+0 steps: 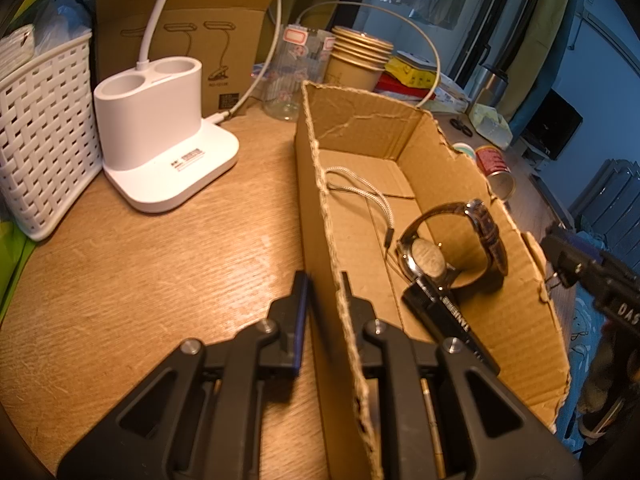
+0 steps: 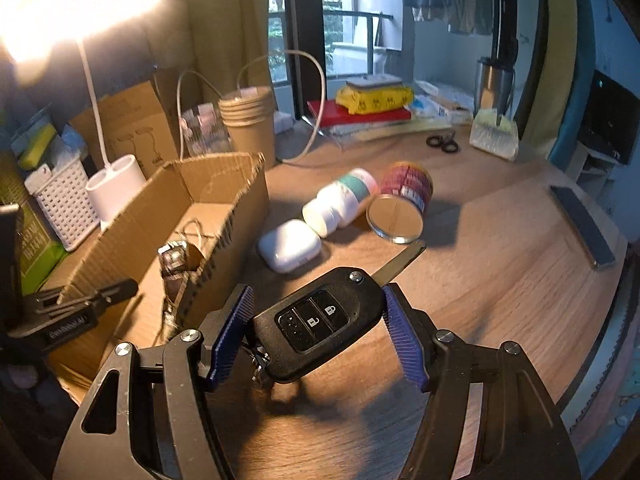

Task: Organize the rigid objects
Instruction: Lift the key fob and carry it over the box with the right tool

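A torn cardboard box (image 1: 516,280) lies open on the wooden table. Inside it are a wristwatch (image 1: 448,248), a black rectangular item (image 1: 448,320) and a grey cord (image 1: 360,188). My left gripper (image 1: 324,300) is shut on the box's near wall, one finger on each side. In the right wrist view, my right gripper (image 2: 318,316) is shut on a black car key fob (image 2: 316,324) with its metal blade (image 2: 402,262) out, held above the table right of the box (image 2: 224,208). A white earbud case (image 2: 289,245), a white bottle (image 2: 340,202) and a red can (image 2: 402,204) lie beyond.
A white lamp base (image 1: 160,136) and a white woven basket (image 1: 44,136) stand left of the box. Paper cups (image 1: 358,60), a glass jar (image 1: 292,76), books (image 2: 360,114) and scissors (image 2: 442,142) are at the back. A dark flat bar (image 2: 582,226) lies near the right edge.
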Available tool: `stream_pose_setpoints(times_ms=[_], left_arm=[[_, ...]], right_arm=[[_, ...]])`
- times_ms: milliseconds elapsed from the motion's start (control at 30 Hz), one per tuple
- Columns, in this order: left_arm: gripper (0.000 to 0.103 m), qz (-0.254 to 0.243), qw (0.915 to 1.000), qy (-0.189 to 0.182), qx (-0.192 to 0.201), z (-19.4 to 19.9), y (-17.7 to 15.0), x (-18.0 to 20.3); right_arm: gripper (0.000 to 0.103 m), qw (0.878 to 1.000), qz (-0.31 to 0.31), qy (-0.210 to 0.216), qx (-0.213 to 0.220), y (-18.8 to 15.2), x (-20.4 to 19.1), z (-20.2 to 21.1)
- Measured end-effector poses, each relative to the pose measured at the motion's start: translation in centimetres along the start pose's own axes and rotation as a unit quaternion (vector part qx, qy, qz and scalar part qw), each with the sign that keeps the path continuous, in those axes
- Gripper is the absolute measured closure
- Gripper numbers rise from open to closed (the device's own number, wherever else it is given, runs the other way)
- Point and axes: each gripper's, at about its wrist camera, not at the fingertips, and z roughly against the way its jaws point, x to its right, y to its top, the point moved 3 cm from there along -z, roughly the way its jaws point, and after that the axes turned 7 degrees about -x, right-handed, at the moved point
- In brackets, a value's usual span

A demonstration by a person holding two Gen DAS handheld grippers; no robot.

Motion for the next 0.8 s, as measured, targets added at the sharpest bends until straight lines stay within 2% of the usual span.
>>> stream_pose_setpoints(times_ms=[367, 667, 800], left_arm=[[0.089, 0.000, 1.0000, 0.000, 0.000, 0.0, 0.0, 0.0], [0.089, 0.001, 1.0000, -0.001, -0.001, 0.0, 0.0, 0.0], [0.089, 0.001, 1.0000, -0.001, -0.001, 0.0, 0.1, -0.1]], right_arm=[[0.034, 0.998, 0.038, 0.008, 0.047, 3.5, -2.1, 3.1], [0.034, 0.994, 0.071, 0.040, 0.075, 5.9, -5.0, 5.1], [0.034, 0.990, 0.085, 0.075, 0.078, 6.4, -6.7, 5.3]])
